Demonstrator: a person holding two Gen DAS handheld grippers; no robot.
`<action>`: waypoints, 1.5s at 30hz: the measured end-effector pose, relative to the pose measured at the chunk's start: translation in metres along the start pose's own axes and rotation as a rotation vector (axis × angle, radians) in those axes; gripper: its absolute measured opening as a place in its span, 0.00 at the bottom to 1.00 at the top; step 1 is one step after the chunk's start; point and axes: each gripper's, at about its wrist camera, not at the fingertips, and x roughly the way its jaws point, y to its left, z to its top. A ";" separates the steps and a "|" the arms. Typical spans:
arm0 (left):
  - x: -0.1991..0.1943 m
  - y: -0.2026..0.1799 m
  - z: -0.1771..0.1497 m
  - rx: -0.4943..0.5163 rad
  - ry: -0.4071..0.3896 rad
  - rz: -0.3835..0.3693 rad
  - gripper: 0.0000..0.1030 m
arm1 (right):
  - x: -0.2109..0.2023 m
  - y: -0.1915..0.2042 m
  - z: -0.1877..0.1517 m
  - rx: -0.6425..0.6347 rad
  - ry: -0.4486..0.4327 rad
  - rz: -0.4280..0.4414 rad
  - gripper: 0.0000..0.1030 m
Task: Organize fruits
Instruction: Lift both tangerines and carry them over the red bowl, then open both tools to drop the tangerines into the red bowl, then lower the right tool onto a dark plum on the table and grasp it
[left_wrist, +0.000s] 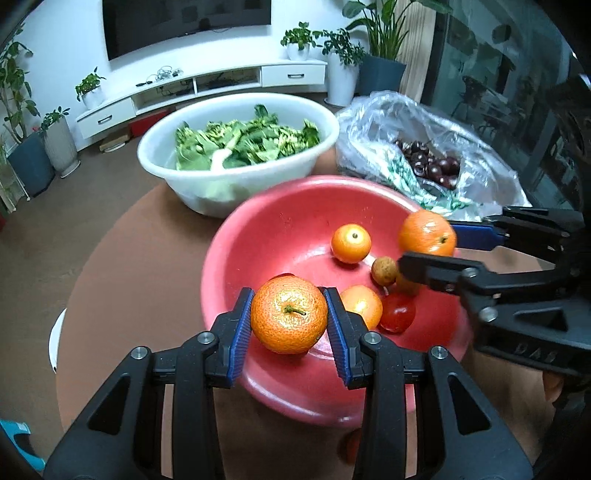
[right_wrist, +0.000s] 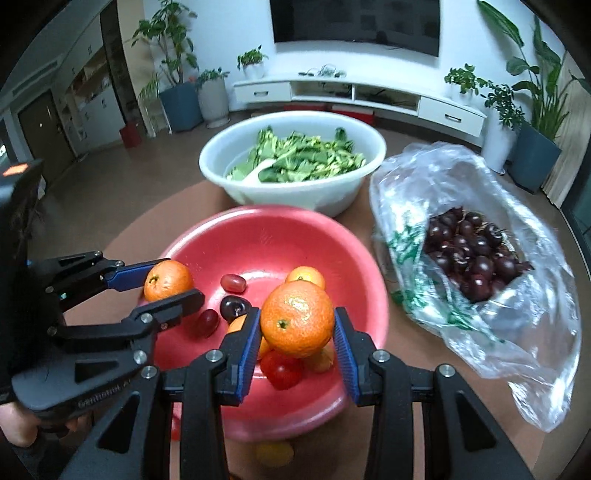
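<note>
A red bowl (left_wrist: 280, 229) sits on the round brown table and holds several small fruits: a small orange (left_wrist: 350, 243), a brown longan (left_wrist: 384, 270), a red tomato (left_wrist: 397, 314), and in the right wrist view grapes (right_wrist: 233, 282) and a dark cherry (right_wrist: 233, 308). My left gripper (left_wrist: 289, 319) is shut on a mandarin (left_wrist: 289, 314) above the bowl's near side; it also shows in the right wrist view (right_wrist: 168, 282). My right gripper (right_wrist: 297, 326) is shut on another mandarin (right_wrist: 297, 325) over the bowl (right_wrist: 258, 240); in the left wrist view it (left_wrist: 428, 243) holds that mandarin (left_wrist: 426, 232) at the bowl's right.
A white basin (left_wrist: 236, 181) of green leafy vegetables stands behind the red bowl. A clear plastic bag (right_wrist: 517, 332) of dark cherries (right_wrist: 472, 254) lies to the right. A small fruit (right_wrist: 275, 454) lies on the table in front of the bowl.
</note>
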 end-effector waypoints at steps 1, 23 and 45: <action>0.005 0.000 0.000 -0.001 0.003 -0.001 0.35 | 0.004 0.000 0.000 -0.004 0.006 0.000 0.40; 0.015 -0.007 -0.002 0.004 0.002 0.012 0.53 | 0.026 -0.001 -0.006 -0.043 0.040 -0.042 0.43; -0.076 -0.024 -0.079 -0.040 -0.064 -0.062 0.95 | -0.063 -0.012 -0.083 0.080 -0.063 0.031 0.59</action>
